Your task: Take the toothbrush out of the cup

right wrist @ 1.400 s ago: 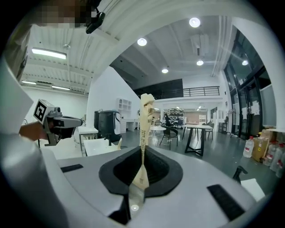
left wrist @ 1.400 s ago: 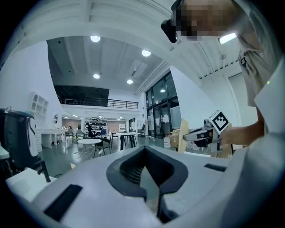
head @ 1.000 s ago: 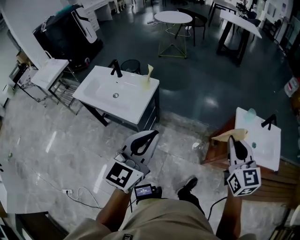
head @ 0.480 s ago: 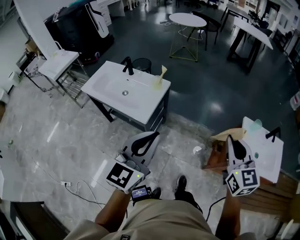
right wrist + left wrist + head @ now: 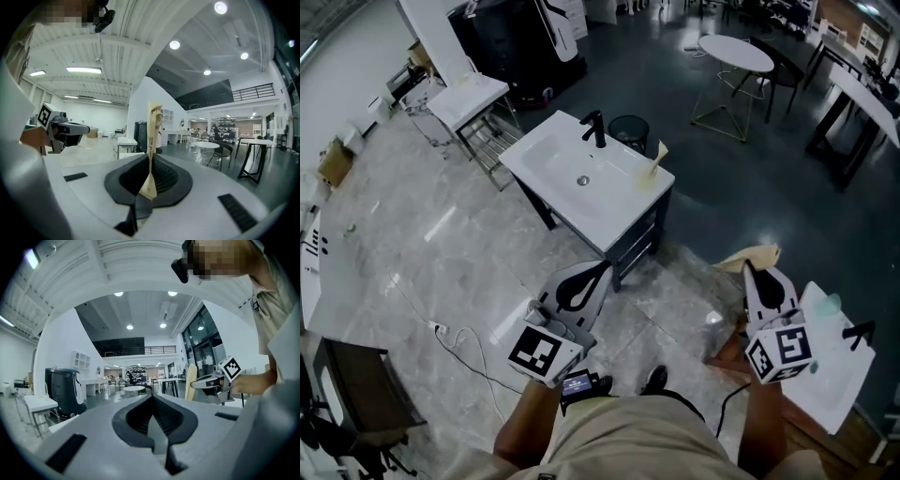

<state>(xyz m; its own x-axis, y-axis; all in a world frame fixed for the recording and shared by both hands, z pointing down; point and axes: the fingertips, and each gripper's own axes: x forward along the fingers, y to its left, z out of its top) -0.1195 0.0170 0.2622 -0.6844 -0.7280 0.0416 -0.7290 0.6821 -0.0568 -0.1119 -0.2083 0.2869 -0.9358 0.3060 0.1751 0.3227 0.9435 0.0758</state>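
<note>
The right tool, clamped on the toothbrush, swung away from the cup, so it was out; the left tool was shut

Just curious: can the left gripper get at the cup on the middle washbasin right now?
Probably not yet: the shut left gripper hangs by the washbasin's near corner, the cup at its right corner. Nothing blocks the way.
</note>
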